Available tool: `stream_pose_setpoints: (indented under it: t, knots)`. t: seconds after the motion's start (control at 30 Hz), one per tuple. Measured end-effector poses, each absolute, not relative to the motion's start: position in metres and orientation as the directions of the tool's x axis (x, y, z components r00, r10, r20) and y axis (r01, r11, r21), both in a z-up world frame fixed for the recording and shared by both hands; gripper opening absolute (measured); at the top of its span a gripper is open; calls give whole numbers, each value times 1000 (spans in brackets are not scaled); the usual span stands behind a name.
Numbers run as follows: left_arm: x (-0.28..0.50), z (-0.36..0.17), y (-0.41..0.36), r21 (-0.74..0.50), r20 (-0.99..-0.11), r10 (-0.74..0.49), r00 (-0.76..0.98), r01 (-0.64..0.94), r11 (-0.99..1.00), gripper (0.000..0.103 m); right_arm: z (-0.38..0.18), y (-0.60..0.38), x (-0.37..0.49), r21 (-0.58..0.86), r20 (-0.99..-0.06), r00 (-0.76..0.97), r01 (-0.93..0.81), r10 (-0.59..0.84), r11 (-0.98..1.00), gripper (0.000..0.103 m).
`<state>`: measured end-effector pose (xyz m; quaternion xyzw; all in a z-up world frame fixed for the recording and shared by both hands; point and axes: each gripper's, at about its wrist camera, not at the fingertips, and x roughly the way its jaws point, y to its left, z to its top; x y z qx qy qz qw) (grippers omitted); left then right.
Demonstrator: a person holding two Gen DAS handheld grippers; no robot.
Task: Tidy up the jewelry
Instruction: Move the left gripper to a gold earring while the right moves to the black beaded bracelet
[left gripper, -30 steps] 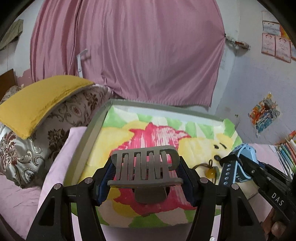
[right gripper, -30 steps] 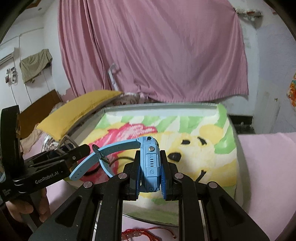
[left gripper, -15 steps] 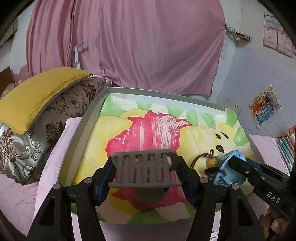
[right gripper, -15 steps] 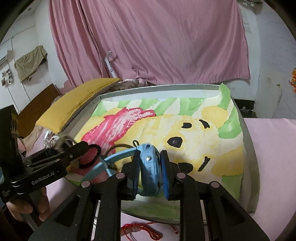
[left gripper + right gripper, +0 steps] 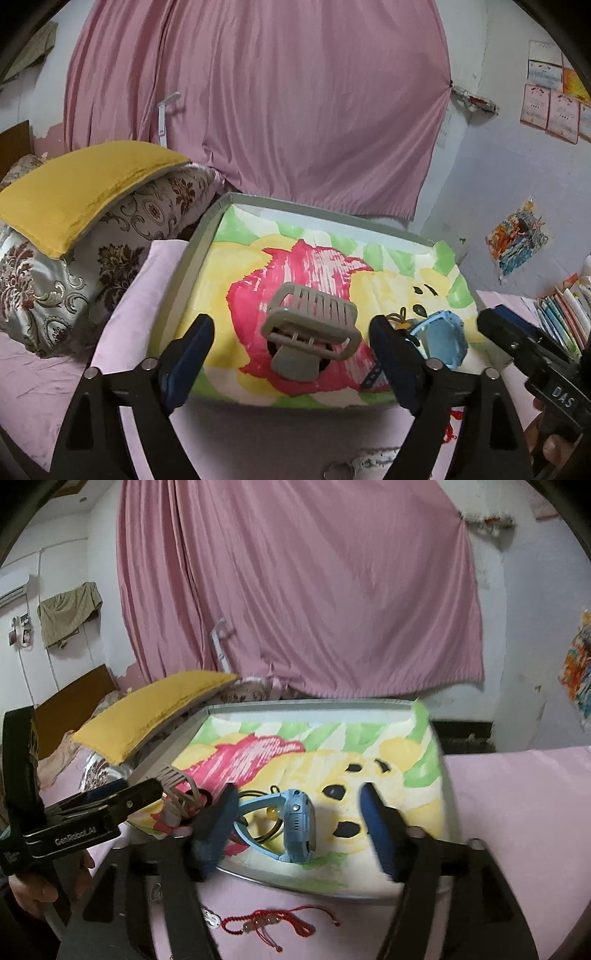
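Far half of the tray (image 5: pixel 439 760) lies open to my fingers. The near edge is crowded: hair claw (image 5: pixel 312 332), blue watch (image 5: pixel 291 825), pendant cord (image 5: pixel 273 814). Pillows (image 5: pixel 88 221) block the left.

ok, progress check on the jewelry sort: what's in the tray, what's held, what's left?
Done: the grey hair claw and blue watch lie in the painted tray, beside a cord with an amber bead. In hand: nothing; the left gripper and right gripper are both open around those pieces. Left: the red string bracelet on the pink sheet outside the tray.
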<state>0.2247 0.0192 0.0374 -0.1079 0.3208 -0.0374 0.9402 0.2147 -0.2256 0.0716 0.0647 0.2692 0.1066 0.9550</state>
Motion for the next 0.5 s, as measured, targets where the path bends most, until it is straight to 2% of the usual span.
stream_pose_setpoints:
  t: [0.1, 0.17, 0.33, 0.5]
  knots:
    - [207, 41, 22, -238, -548, -136, 825, 2, 971, 98, 78, -233, 198, 181, -459, 857, -169, 235, 969, 92]
    - [198, 44, 23, -242, -518, -133, 845, 4, 970, 101, 80, -239, 189, 181, -438, 868, -169, 233, 969, 98]
    - [169, 53, 18, -222, -448, -132, 884, 33, 975, 102, 83, -245, 167, 167, -400, 887, -176, 230, 970, 100]
    - [148, 55, 8, -197, -418, -141, 898, 62, 978, 102, 87, -249, 144, 138, -362, 906, -180, 219, 974, 101]
